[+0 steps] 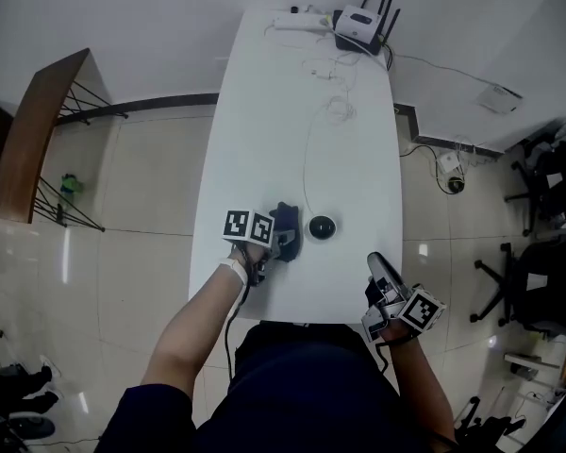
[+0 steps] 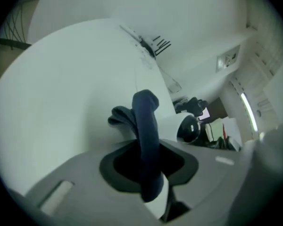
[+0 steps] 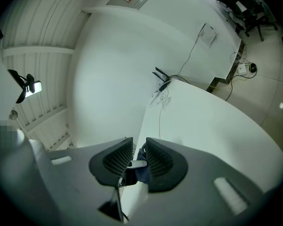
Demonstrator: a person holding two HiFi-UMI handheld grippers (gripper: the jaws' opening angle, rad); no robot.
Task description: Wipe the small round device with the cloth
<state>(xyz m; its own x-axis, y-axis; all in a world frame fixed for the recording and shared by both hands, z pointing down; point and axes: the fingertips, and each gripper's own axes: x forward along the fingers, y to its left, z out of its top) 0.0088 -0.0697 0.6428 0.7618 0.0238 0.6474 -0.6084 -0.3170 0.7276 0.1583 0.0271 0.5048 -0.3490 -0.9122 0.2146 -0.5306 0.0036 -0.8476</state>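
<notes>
The dark blue cloth (image 2: 145, 126) is clamped between the jaws of the left gripper (image 1: 281, 245), which are closed onto its bunched folds. It is held just beside the small round black device (image 1: 322, 226) on the long white table (image 1: 292, 121). Contact appears not yet made, so the approach to wiping is judged to be in hand. The jaws of the right gripper (image 3: 134, 155) are set a narrow gap apart with nothing gripped (it is seen at the table's near edge). Next, the cloth needs to be brought onto the device's top and rubbed across it. No brand, label or writing can be read.
</notes>
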